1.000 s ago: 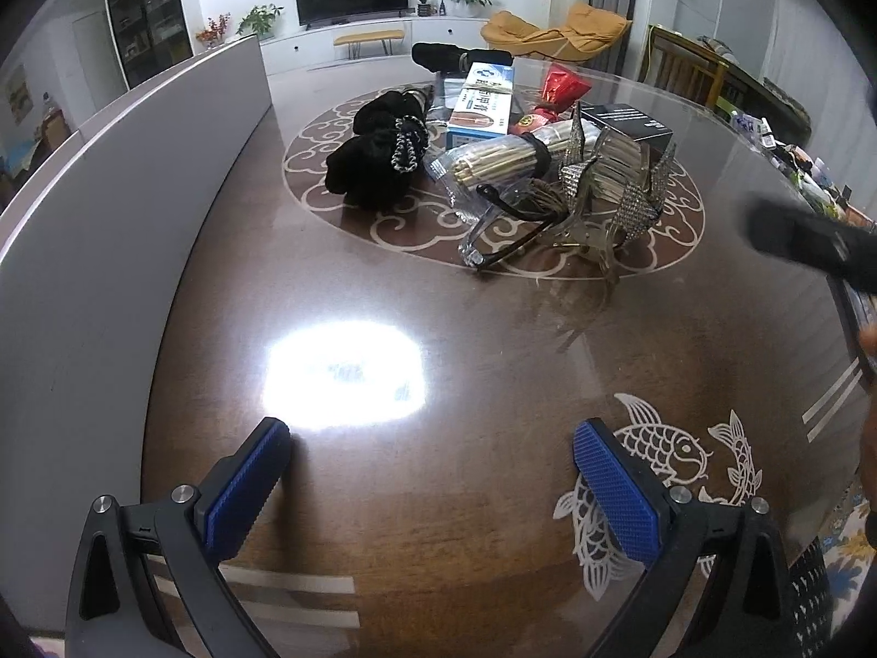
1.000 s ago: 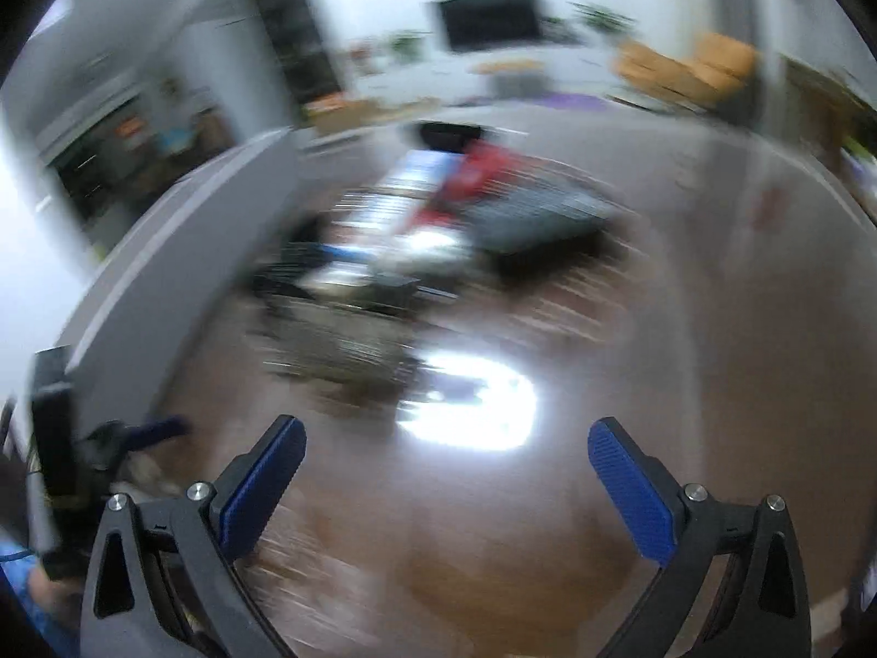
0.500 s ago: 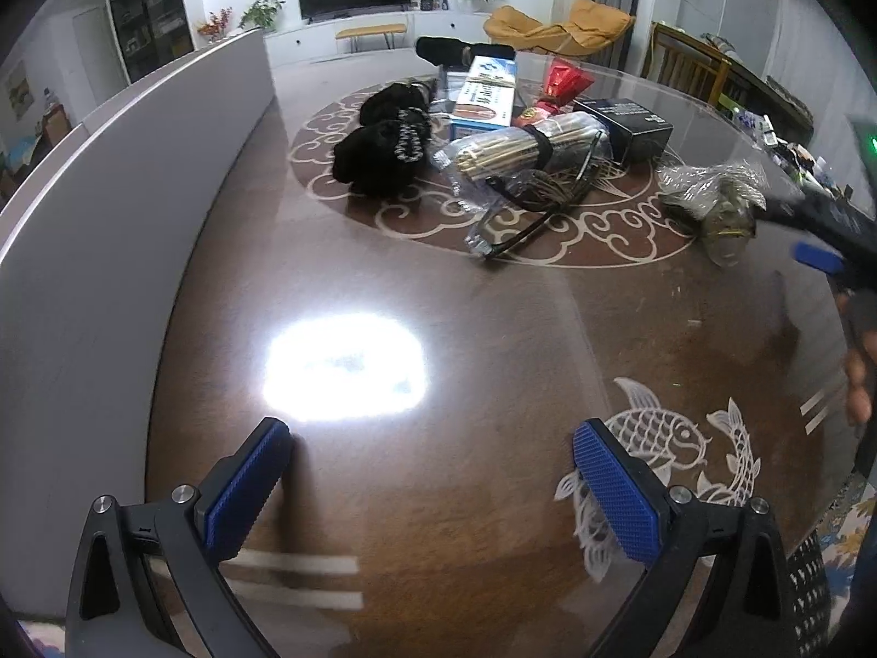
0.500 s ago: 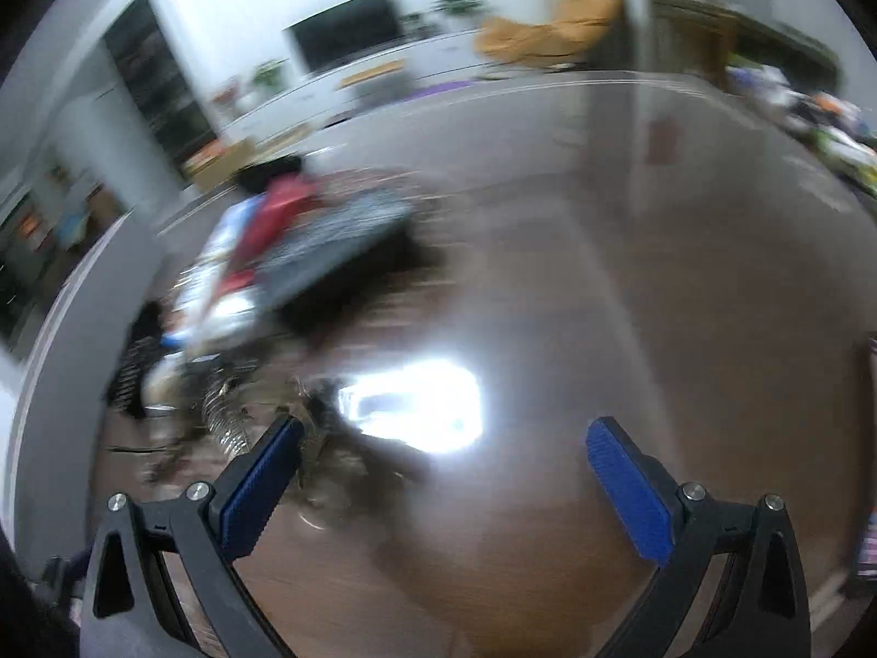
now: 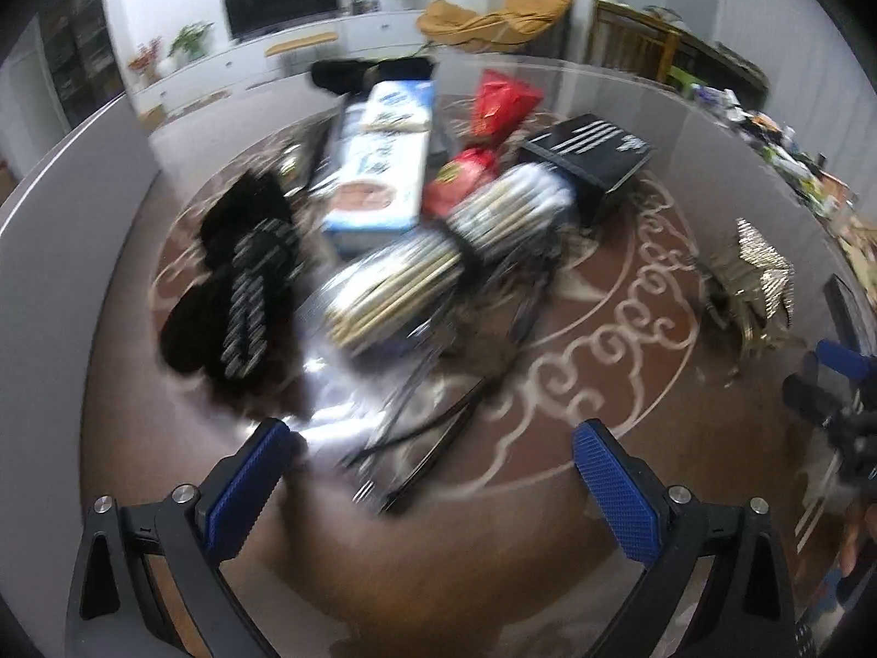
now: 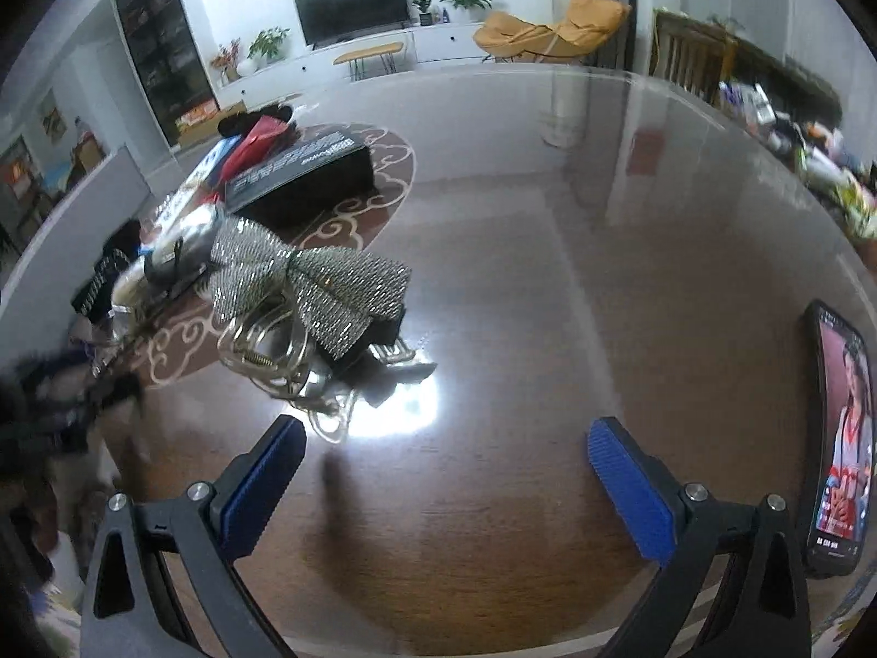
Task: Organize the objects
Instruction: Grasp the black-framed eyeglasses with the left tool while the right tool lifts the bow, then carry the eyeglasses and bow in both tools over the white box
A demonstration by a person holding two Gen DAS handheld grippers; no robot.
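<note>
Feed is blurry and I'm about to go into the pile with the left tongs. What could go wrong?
1. The glasses lie tangled under the bagged chopsticks; grabbing either with the open left tongs may drag the other along.
2. The phone lies close beside the open right tongs; a sideways sweep could knock it.

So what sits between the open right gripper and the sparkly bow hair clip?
Nothing: in the right wrist view, only bare glossy table with a light glare separates the right gripper from the bow hair clip.
</note>
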